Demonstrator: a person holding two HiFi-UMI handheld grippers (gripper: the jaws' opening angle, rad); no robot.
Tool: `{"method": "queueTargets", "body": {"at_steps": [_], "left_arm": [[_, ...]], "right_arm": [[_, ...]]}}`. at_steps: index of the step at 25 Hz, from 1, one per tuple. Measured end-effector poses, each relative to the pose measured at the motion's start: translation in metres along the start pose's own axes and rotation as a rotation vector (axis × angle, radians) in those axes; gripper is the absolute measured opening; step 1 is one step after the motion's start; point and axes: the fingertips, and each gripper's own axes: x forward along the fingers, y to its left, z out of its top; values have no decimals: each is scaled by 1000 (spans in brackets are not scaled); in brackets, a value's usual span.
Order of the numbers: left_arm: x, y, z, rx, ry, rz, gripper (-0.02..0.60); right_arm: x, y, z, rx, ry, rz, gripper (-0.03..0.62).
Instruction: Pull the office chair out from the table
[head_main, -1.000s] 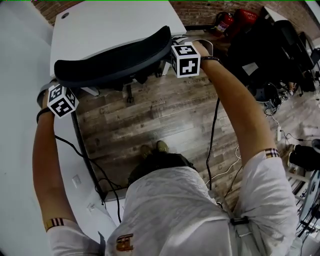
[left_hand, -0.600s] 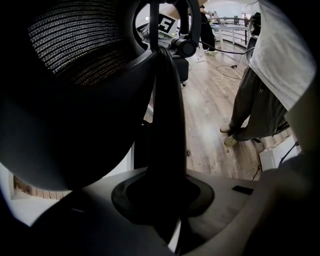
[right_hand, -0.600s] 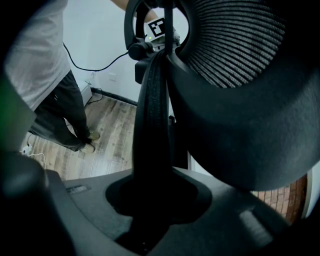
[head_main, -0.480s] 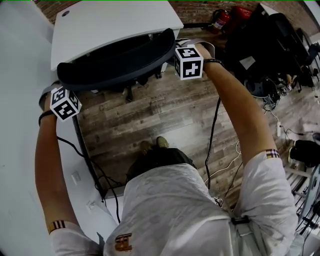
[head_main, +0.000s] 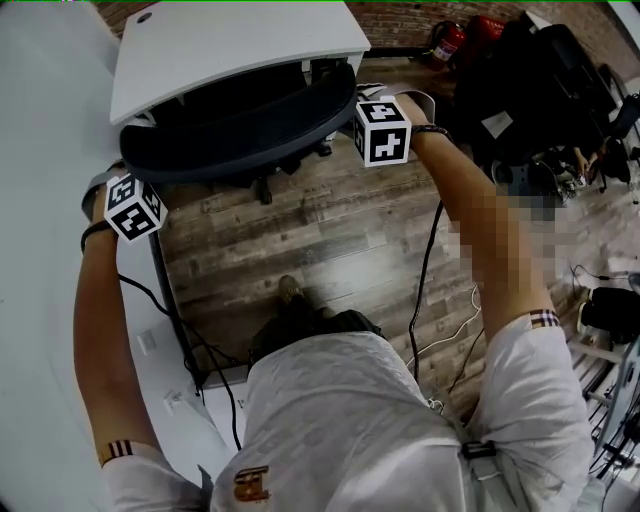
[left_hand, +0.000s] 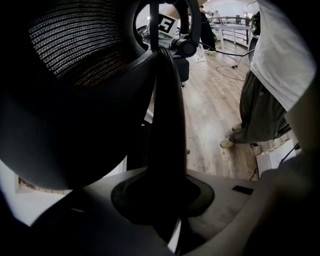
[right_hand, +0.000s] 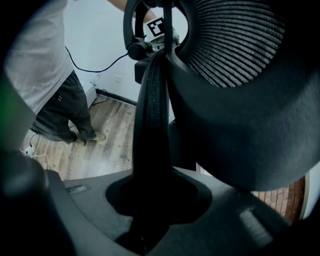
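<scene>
The left gripper (left_hand: 167, 205) and the right gripper (right_hand: 152, 200) are each closed narrowly on a side rim of the office chair (head_main: 240, 135), so its curved back spans the gap between the two sets of fingers; the seat lies beyond the fingertips, tucked partly beneath the table (head_main: 230, 40). To do this pull well, draw both hands back evenly and level so the chair rolls straight and does not swivel; keep the grips firm on the rim; step the shoe (head_main: 290, 291) clear and mind the cable (head_main: 425, 260) that hangs behind the right fingers. The pads are lost in shadow in both gripper views, so contact seems firm but cannot be confirmed; seat, base and most castors hide under the back and tabletop, and how far the chair has cleared the table is hard to judge.
</scene>
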Motion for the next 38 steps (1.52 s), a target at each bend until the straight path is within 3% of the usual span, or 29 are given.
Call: {"method": "queueTargets", "body": {"at_steps": [29,38], "left_arm": [[-102,-170,16,-26,-3,6,74],[-131,-235,13,-37,-7,-29,74]], "right_arm": [[-83,166,51,-23,-12,13,97],[-114,225,71,-8,-8,16,98]]}}
